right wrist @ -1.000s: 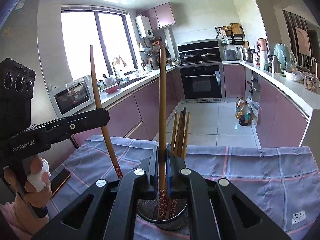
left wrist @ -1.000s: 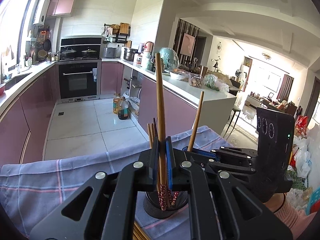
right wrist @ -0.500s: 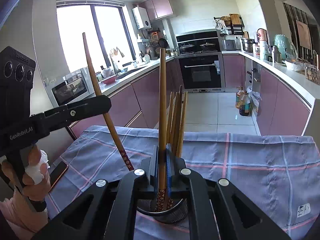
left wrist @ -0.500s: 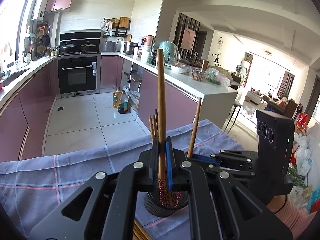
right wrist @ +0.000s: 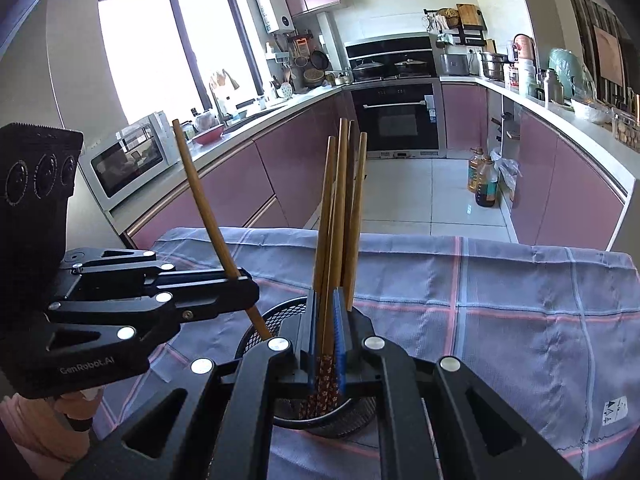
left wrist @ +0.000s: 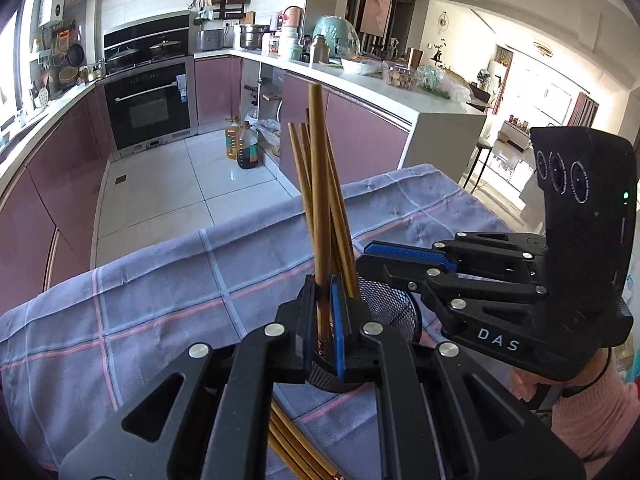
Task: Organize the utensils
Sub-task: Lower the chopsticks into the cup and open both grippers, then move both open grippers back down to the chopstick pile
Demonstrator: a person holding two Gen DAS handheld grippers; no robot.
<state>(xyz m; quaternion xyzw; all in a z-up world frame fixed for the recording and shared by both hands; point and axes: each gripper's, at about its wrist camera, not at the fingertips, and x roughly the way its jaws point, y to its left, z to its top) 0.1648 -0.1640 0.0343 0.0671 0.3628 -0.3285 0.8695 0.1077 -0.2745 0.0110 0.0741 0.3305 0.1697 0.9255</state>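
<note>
At the lower centre of its view, the left gripper (left wrist: pixel 325 320) pinched one chopstick (left wrist: pixel 319 216) over the mesh holder (left wrist: pixel 394 312). The right gripper (right wrist: pixel 325 334) likewise clamped a chopstick (right wrist: pixel 338 216) above it. Around lay a checked cloth (right wrist: pixel 500 292), with purple kitchen cabinets (right wrist: pixel 248 184) beyond.

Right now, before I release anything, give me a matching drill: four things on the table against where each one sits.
1. left gripper
2. right gripper
3. mesh holder
4. loose chopsticks

A. flat on the checked cloth
B. shut on a leaning chopstick
C. stands on the cloth
D. shut on an upright chopstick

Pairs: 1-B, 2-D, 3-C, 4-A
</note>
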